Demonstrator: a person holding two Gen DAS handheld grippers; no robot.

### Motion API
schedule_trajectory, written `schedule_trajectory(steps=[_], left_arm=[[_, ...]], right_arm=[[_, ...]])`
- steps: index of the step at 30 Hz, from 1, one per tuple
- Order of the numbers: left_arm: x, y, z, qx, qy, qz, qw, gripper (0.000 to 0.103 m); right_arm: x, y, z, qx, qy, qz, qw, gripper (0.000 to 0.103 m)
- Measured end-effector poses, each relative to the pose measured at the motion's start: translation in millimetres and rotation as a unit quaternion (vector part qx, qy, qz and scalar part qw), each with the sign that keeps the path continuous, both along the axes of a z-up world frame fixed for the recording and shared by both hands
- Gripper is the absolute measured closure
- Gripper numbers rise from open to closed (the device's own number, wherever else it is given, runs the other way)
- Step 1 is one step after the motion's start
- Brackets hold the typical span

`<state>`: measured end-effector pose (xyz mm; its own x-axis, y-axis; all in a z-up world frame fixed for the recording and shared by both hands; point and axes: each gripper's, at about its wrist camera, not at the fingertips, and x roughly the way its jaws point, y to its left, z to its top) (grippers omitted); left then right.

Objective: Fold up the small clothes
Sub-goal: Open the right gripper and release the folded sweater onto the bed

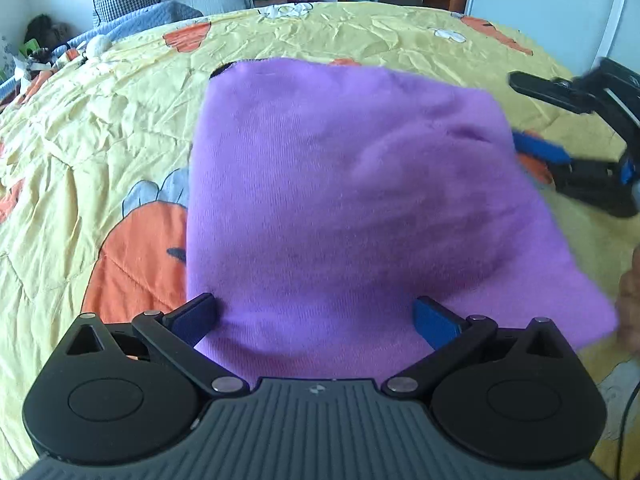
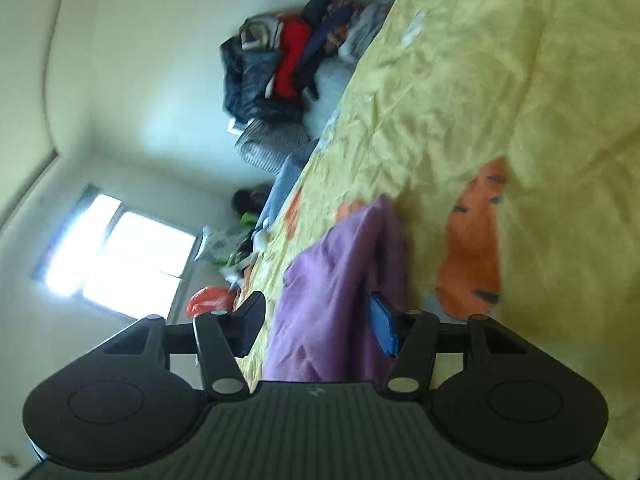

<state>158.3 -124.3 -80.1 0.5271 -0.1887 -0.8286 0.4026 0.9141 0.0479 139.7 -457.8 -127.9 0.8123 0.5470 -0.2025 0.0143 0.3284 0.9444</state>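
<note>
A purple cloth (image 1: 340, 208) lies on the bed (image 1: 100, 128), on a crumpled yellow cover with orange prints. It looks folded over into a rough rectangle, its far edge up the bed and its near edge running under the left claw (image 1: 316, 316).

The left claw is spread wide. Its two blue pads (image 1: 434, 320) stand well apart, one at each side of the cloth's near end, and the purple fabric fills the whole gap between them. The left-hand pad sits just at the cloth's left edge; the right-hand pad lies over the fabric. The pads do not pinch anything, so this claw is released.

The right claw (image 1: 532, 120) shows at the right edge of the left wrist view, blurred, just beside the cloth's far right corner. Its fingers are parted there too. In its own view the camera is rolled sideways, so the bed runs up the right side of the frame. The cloth (image 2: 340, 300) rises between the right claw's (image 2: 318, 326) pads, bunched and blurred. One blue pad (image 2: 384, 328) is against the fabric's right side; the other pad stands off to the left, clear of it. This claw is also released, not gripping the cloth.

A heap of clothes (image 2: 280, 64) is piled at the far end of the bed, and a bright window (image 2: 116, 256) is in the wall.
</note>
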Motion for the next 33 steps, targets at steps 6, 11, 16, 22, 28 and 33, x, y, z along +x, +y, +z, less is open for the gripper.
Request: schedule_trajectory(steps=[6, 11, 16, 22, 28, 33], left_arm=[[-3.2, 6.1, -6.3, -0.006, 0.000, -0.013, 0.9999, 0.000], [-7.0, 9.4, -8.3, -0.008, -0.001, -0.025, 0.9996, 0.000], [-9.6, 10.2, -8.3, -0.007, -0.001, -0.037, 0.9993, 0.000], [-8.9, 18.9, 5.7, -0.078, 0.028, -0.040, 0.9958, 0.000], [-23.7, -21.3, 19.7, -0.110, 0.009, -0.075, 0.9911, 0.000], [-34.0, -71.5, 14.9, -0.102, -0.001, -0.121, 0.9874, 0.000]], right_arm=[[19.2, 9.2, 0.9, -0.037, 0.008, 0.016, 0.999, 0.099], [19.5, 8.2, 22.0, -0.099, -0.004, -0.001, 0.995, 0.100], [23.7, 0.0, 31.0, -0.146, -0.001, -0.019, 0.989, 0.103], [24.0, -23.7, 14.4, -0.099, 0.052, -0.026, 0.993, 0.072], [44.4, -23.3, 1.0, -0.069, 0.037, -0.009, 0.997, 0.025], [70.7, -9.6, 1.3, -0.078, 0.040, 0.057, 0.995, 0.096]])
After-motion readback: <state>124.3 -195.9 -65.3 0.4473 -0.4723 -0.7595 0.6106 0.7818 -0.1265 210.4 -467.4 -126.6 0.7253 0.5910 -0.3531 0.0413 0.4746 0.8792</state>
